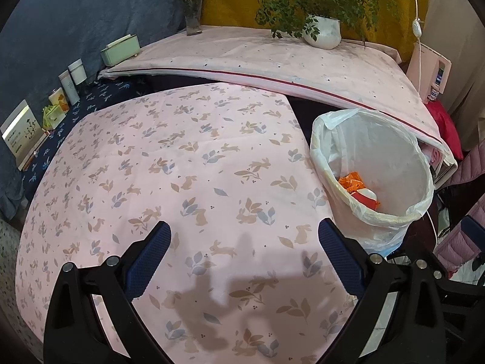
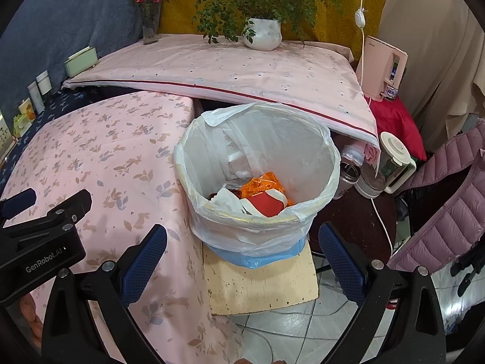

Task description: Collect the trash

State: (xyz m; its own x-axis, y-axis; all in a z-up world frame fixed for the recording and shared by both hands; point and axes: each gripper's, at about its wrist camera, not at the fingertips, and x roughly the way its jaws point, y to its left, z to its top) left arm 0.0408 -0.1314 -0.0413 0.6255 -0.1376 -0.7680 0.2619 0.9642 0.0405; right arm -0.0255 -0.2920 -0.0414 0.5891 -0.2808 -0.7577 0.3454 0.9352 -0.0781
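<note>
A waste bin lined with a white plastic bag [image 2: 257,163] stands on a pale board [image 2: 260,282] beside the table. Inside lie orange wrappers [image 2: 263,183], a red and white pack [image 2: 268,204] and white paper [image 2: 225,201]. My right gripper [image 2: 242,242] hangs open just in front of the bin, with nothing between its fingers. My left gripper [image 1: 244,238] is open above the pink rabbit-print tablecloth [image 1: 182,182], empty, with the bin [image 1: 372,176] to its right. The left gripper's body [image 2: 39,236] shows at the left edge of the right wrist view.
Behind is a second cloth-covered surface [image 1: 272,60] with a potted plant [image 1: 322,32] and a flower vase [image 1: 192,15]. Jars and boxes [image 1: 69,82] line the left wall. A kettle [image 2: 394,163], a pink appliance [image 2: 383,69], a cable and a quilted jacket [image 2: 448,209] crowd the right.
</note>
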